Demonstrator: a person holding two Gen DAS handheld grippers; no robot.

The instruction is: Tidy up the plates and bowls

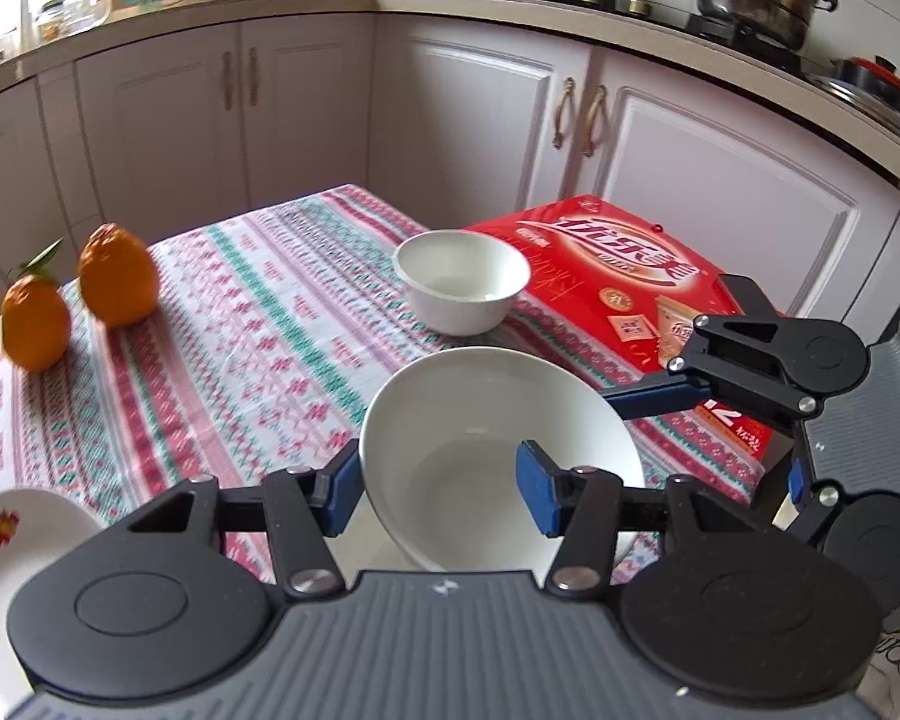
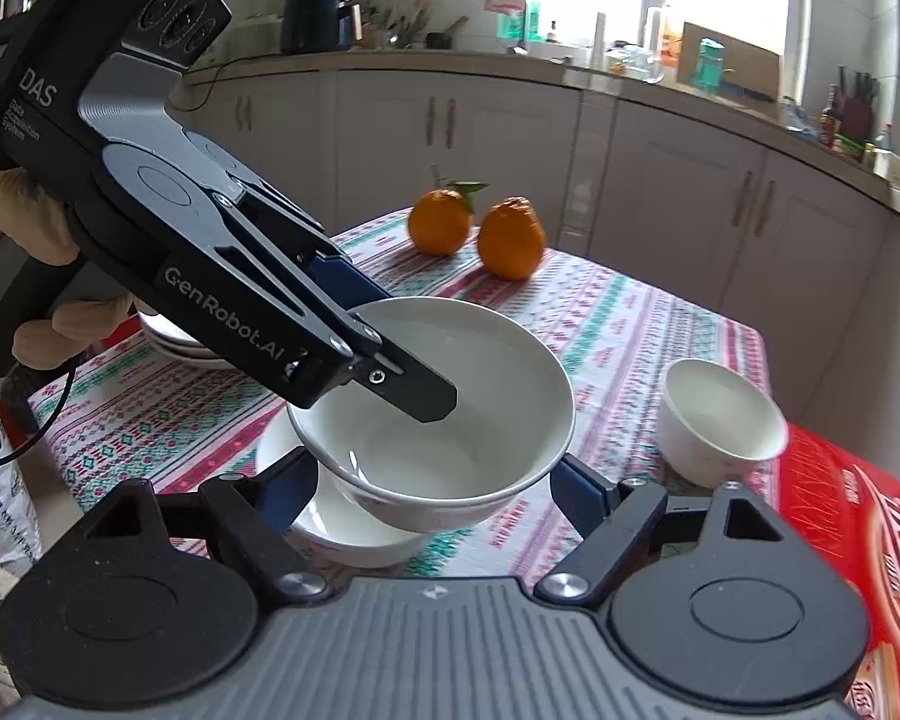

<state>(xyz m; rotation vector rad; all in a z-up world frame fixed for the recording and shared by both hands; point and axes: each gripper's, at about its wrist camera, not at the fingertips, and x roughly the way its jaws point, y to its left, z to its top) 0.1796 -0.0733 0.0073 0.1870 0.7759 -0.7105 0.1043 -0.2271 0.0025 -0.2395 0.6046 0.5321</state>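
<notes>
While my left claw (image 2: 390, 372) clamped the rim of the large white ceramic bowl (image 2: 432, 414), held above another white bowl (image 2: 354, 531) on the bench (image 2: 630, 324), my right claw (image 2: 432, 492) sat released around it; that thin rim pinch could slip.

The large bowl (image 1: 498, 462) and small bowl (image 1: 463, 279) look like smooth, glossy white ceramic. A printed woven-look cloth (image 1: 258, 324) covers the tabletop, matt and slightly creased. The red box (image 1: 624, 276) is shiny printed cardboard. Each hand-held gripper (image 1: 444, 489) is matt black plastic (ribbed grey on top) with bright metal pins and blue pads (image 1: 537, 489).
</notes>
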